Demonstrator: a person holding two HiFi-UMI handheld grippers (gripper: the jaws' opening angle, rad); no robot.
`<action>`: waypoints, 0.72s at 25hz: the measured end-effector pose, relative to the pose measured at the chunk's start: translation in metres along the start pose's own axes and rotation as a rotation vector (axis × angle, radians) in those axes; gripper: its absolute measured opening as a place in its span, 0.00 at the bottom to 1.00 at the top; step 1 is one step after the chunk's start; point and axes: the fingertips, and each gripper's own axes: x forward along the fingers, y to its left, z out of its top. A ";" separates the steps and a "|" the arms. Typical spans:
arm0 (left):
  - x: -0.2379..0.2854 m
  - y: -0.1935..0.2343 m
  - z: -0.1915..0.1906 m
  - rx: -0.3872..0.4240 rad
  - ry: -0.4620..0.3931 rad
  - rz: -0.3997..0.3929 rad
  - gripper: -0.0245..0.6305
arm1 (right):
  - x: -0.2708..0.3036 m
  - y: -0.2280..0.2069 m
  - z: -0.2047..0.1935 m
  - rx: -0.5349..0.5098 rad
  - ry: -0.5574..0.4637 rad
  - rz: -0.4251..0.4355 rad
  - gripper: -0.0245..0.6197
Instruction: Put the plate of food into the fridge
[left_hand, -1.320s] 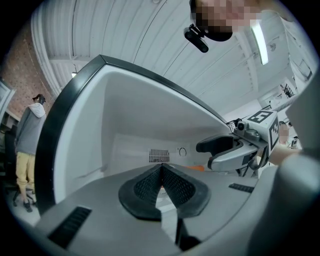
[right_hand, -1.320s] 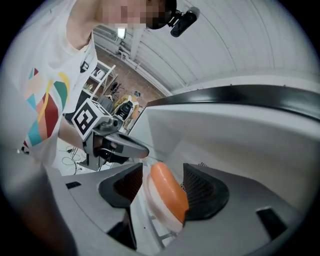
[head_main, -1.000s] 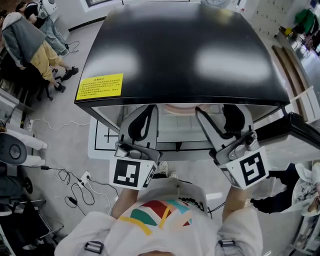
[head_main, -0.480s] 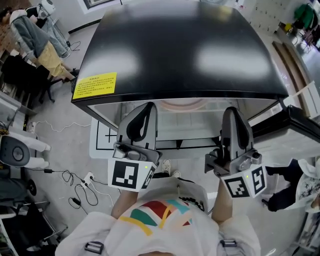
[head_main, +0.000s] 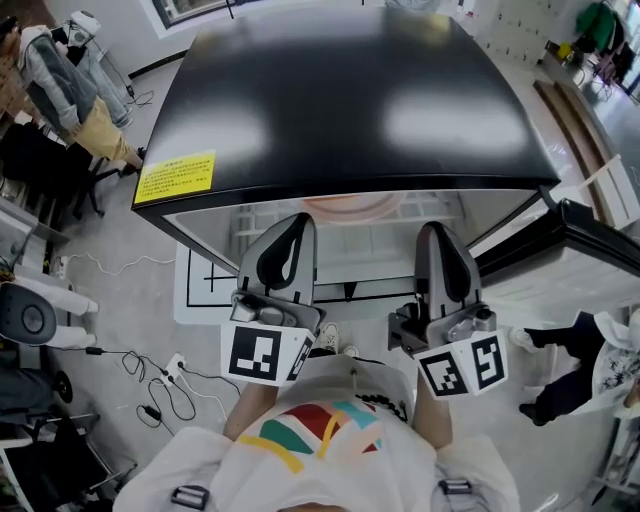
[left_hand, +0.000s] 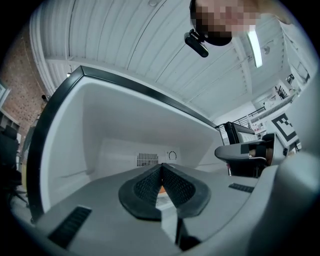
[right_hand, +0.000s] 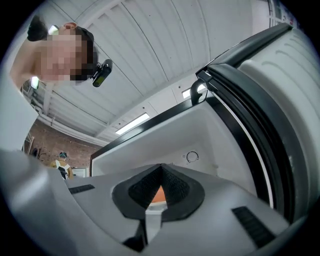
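Plate (head_main: 350, 204): in fridge (head_main: 340, 100), looks close to front.
L hand-held gripper (head_main: 293, 222): jaws together, empty.
R hand-held gripper (head_main: 437, 230): jaws together, empty.
Risk: door (head_main: 590, 250) open; could clip plate on closing.

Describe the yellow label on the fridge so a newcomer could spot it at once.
Find the big fridge with the glossy black top filling the head view. At its front corner on the person's left sits a rectangular yellow label with small print. It is the only coloured patch on that black surface.
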 end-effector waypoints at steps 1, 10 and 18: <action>0.001 0.000 0.002 0.001 -0.007 0.000 0.05 | 0.000 0.000 0.000 -0.004 0.000 -0.001 0.04; 0.006 -0.003 0.010 0.003 -0.037 -0.001 0.05 | 0.001 0.002 0.001 -0.068 0.016 -0.019 0.04; 0.008 -0.003 0.013 0.006 -0.051 -0.003 0.05 | 0.006 0.008 -0.013 -0.074 0.066 0.022 0.04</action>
